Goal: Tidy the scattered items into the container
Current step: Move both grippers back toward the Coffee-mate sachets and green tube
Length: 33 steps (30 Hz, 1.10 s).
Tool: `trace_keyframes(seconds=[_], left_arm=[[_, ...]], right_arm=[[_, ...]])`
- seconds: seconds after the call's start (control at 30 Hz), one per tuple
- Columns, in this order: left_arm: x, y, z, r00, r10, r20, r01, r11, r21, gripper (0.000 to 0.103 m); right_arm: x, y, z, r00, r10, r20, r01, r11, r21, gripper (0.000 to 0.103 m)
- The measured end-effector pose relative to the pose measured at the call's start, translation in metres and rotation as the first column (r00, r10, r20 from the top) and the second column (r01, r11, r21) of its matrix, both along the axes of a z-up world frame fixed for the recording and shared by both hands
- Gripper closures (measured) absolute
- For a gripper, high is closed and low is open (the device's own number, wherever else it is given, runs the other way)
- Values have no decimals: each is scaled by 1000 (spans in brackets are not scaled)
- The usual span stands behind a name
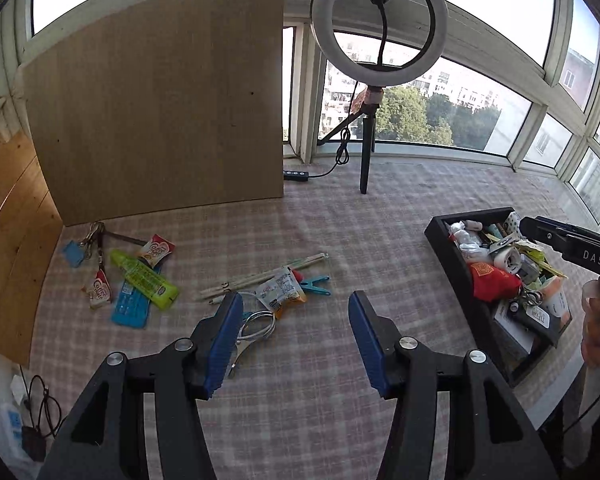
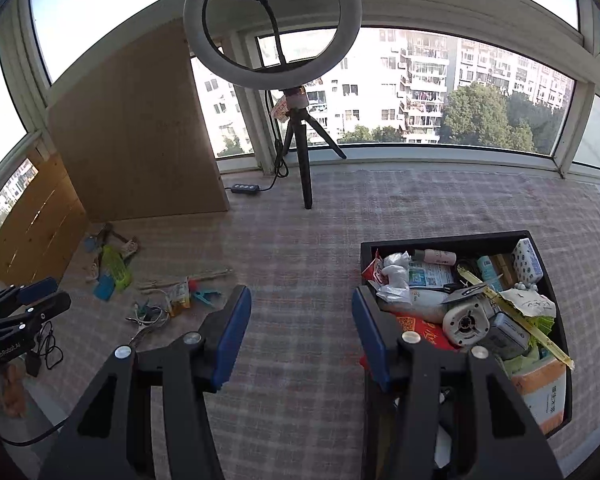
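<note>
The left gripper [image 1: 296, 340] hangs with its fingers apart and empty above the checked table [image 1: 300, 240]; the right gripper [image 2: 300, 336] is likewise spread and holds nothing. At about eleven o'clock from the left fingers lie a white cable [image 1: 256, 322], a snack packet [image 1: 282, 290], a blue clip [image 1: 316, 285] and chopsticks [image 1: 260, 276]; further, at ten o'clock, a green tube [image 1: 148, 280]. The black container [image 2: 444, 240] sits at two o'clock, already heaped. Likely trouble: the cable loop snagging a neighbour on lifting, or added items sliding off the overfull pile.
</note>
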<state>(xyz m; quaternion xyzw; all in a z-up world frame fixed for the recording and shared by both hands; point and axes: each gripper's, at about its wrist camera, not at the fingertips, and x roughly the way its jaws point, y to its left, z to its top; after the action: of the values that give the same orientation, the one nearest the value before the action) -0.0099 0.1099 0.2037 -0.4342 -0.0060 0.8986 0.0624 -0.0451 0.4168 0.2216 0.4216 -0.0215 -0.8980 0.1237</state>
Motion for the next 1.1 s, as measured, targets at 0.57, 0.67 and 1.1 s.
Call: trace_keyframes(seconds=[0.57,0.67,1.1], left_arm=[[-13,-176,-75,989,105,101,-103,994,-24,51],[-20,-210,-95,979,149,141,-148,989,-18,52],[-56,-240,-136,968,130,212,-137,990,18,51]], right_arm=[[-7,-129,-45,986,138,89,-146,985,91,51],[-12,-143,-54,982,158,107,-170,978,118,51],[-60,-233,-77,921,353,163,-384,894,231,51]])
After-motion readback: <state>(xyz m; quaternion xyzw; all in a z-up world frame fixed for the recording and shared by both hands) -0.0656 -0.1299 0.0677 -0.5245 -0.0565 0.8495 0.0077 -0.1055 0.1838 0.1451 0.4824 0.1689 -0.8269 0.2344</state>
